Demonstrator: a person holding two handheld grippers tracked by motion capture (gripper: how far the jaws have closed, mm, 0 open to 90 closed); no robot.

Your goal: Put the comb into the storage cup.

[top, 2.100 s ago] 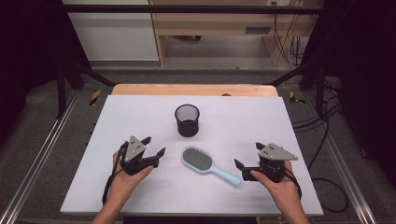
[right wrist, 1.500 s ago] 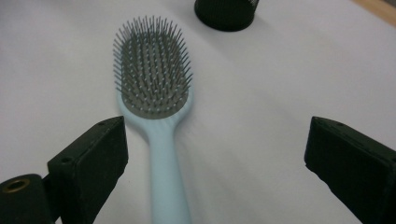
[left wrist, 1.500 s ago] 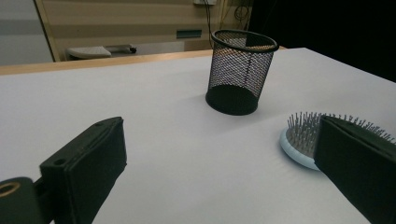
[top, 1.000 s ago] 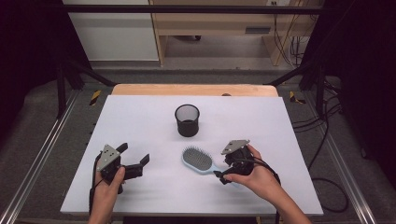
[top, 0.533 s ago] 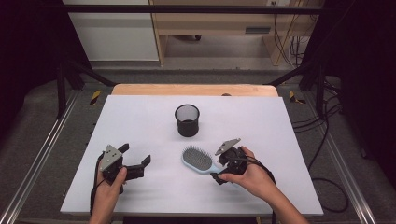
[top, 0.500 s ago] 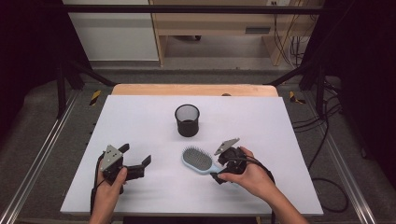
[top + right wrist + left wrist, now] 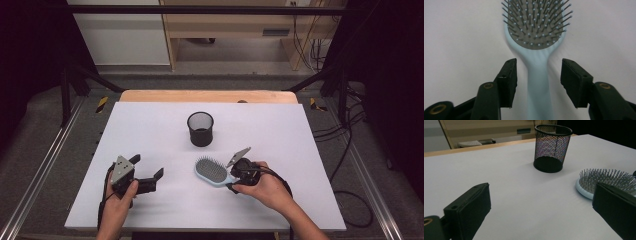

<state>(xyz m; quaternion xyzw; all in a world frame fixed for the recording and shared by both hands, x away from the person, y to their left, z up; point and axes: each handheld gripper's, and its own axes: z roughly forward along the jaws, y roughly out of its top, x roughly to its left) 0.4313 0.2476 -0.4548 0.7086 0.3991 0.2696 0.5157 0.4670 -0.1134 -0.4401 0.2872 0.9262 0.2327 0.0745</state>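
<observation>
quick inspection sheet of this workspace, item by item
surface: white table top, flat.
job's things: light blue hairbrush lying bristles up; black mesh cup upright behind it, apart.
clutter: nothing seen.
grippers: right gripper straddles the brush handle, jaws just been closing, pads not yet touching; left gripper open, holding nothing.
cables: black cable trails from right gripper.
surroundings: wooden furniture, dark floor.

Looking down from above over the table (image 7: 150, 125); riding low and close on each gripper; sharing the hairbrush (image 7: 212, 171) (image 7: 604, 180) (image 7: 535, 22).
</observation>
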